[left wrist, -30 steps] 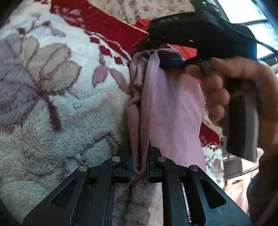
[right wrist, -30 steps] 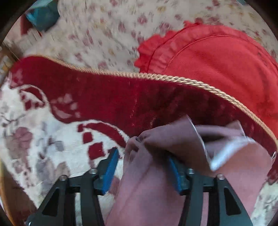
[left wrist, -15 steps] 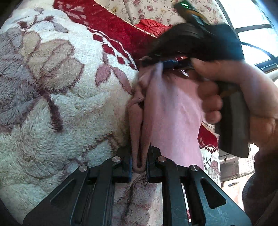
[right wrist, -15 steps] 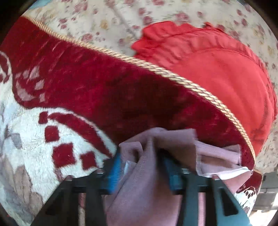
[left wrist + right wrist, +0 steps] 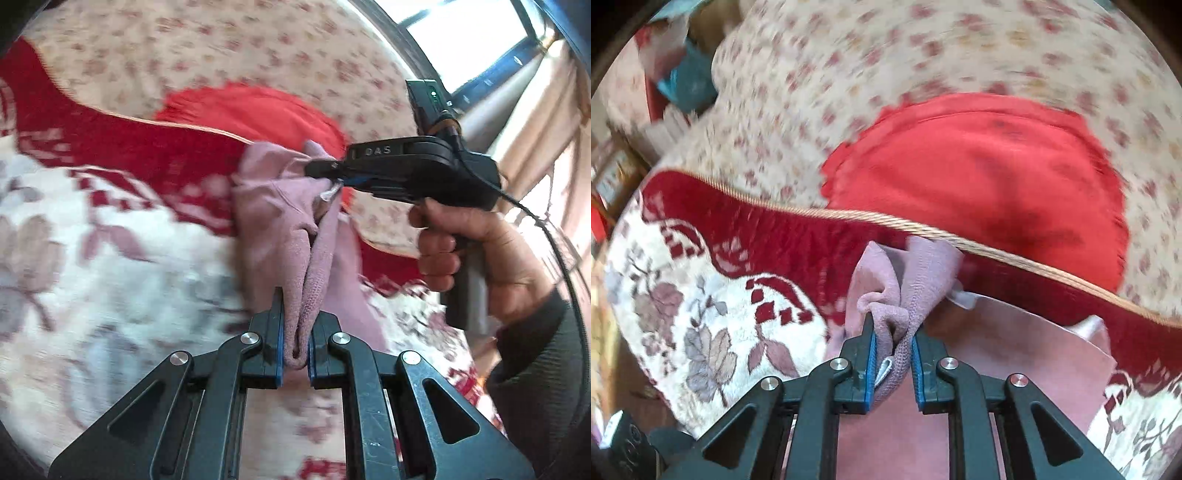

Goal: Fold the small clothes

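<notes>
A small pink garment (image 5: 280, 206) hangs bunched between both grippers, above a fleecy floral blanket (image 5: 110, 266). My left gripper (image 5: 295, 332) is shut on a folded edge of it. My right gripper (image 5: 328, 173) shows in the left wrist view, held by a hand, shut on the garment's far top edge. In the right wrist view my right gripper (image 5: 892, 339) pinches a gathered edge of the pink garment (image 5: 916, 273), with a white label beside the blue pads. The rest of the cloth drapes under it.
The blanket has a dark red border (image 5: 757, 236) with gold cord. Behind it lie a red cushion (image 5: 990, 173) and a flowered sheet (image 5: 849, 66). A window and curtain (image 5: 535, 122) are at the right.
Both grippers have lifted and swung the garment up off the blanket. The right gripper closed tight on the edge. The views now tilt toward the cushion and window.
</notes>
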`<control>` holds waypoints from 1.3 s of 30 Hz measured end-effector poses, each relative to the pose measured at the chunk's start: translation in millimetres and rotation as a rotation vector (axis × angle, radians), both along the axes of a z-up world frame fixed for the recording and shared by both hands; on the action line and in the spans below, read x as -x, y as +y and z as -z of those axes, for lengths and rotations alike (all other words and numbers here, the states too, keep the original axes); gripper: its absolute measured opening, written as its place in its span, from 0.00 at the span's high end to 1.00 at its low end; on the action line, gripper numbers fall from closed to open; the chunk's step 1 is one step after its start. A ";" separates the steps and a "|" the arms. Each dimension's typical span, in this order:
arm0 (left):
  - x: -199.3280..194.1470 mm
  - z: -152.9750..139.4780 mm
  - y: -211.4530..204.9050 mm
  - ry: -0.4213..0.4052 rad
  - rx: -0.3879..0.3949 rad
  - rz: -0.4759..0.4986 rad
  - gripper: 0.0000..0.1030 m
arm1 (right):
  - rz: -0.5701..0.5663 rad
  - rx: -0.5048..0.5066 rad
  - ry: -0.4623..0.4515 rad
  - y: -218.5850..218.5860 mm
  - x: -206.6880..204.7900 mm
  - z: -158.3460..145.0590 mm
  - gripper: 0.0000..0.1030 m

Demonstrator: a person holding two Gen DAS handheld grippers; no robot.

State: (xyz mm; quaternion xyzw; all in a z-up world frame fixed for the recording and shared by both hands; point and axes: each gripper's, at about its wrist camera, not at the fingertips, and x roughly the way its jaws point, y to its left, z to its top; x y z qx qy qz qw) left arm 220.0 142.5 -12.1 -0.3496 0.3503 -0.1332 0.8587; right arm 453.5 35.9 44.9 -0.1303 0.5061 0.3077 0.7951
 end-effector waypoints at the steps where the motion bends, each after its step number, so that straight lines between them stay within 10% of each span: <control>1: -7.0 -0.5 -16.1 0.017 0.025 0.042 0.93 | 0.005 -0.019 -0.002 -13.5 -1.2 -4.4 0.86; 18: -92.6 68.1 -212.2 0.133 0.070 0.304 0.93 | 0.176 -0.118 0.065 -228.4 -58.0 62.3 0.86; 21: -89.4 73.9 -221.4 0.165 0.076 0.302 0.86 | 0.186 -0.117 0.076 -238.0 -65.8 80.6 0.86; 26: -82.4 61.9 -233.3 0.130 0.108 0.371 0.42 | 0.239 -0.102 0.058 -245.1 -68.0 103.8 0.76; 32: -57.5 36.1 -207.1 0.088 -0.048 0.368 0.41 | 0.380 -0.152 -0.112 -276.8 -34.1 71.1 0.76; 35: -61.1 32.7 -172.1 0.033 -0.217 0.252 0.41 | 0.313 -0.191 -0.186 -277.4 6.9 47.4 0.76; 39: -73.9 72.6 -150.5 0.079 -0.220 0.270 0.44 | 0.126 -0.287 -0.148 -256.7 65.9 47.5 0.76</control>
